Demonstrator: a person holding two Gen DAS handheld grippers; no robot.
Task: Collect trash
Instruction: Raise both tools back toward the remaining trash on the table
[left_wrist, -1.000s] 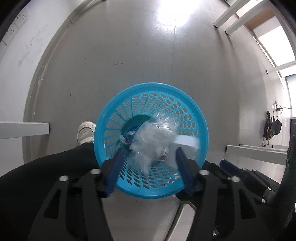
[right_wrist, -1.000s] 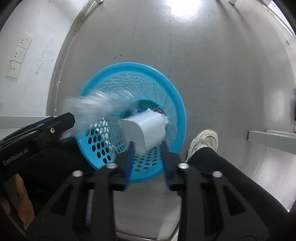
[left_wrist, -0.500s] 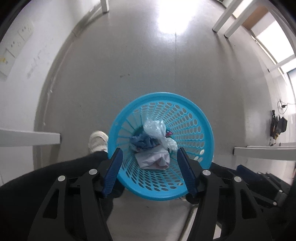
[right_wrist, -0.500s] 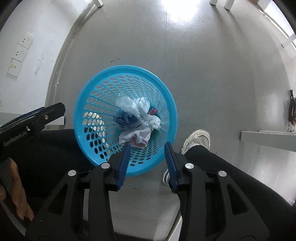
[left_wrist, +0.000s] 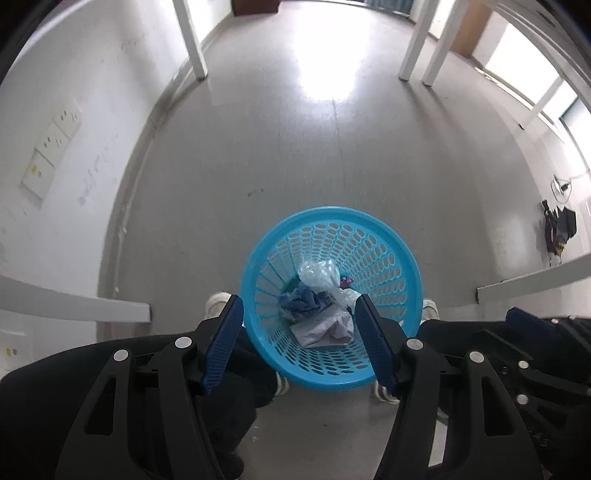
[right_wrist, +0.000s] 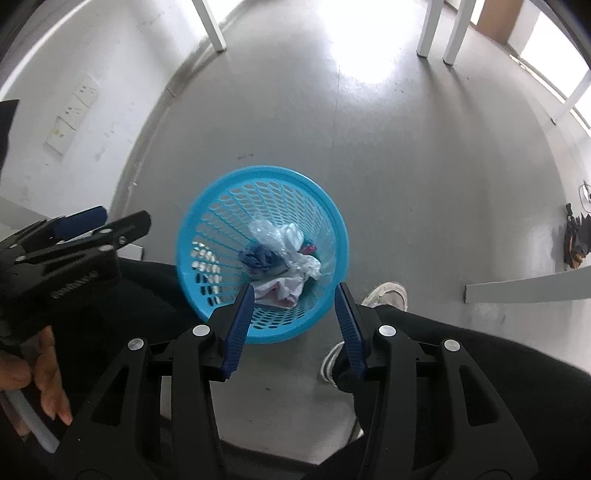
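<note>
Both grippers now raised above round blue perforated plastic basket (left_wrist: 384, 258), jaws parted, empty. Left gripper (left_wrist: 299, 321), right gripper (right_wrist: 293, 308). Dropped crumpled white paper and clear plastic trash (right_wrist: 284, 254) lies inside, below fingertips. Drop-off looks done.

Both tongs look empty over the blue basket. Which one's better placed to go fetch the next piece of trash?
Roughly even, slight edge right. The left tongs and right tongs are both open and empty above the blue basket, where the trash lies. No loose trash shows on the floor; the right's view frames more bare floor.
</note>
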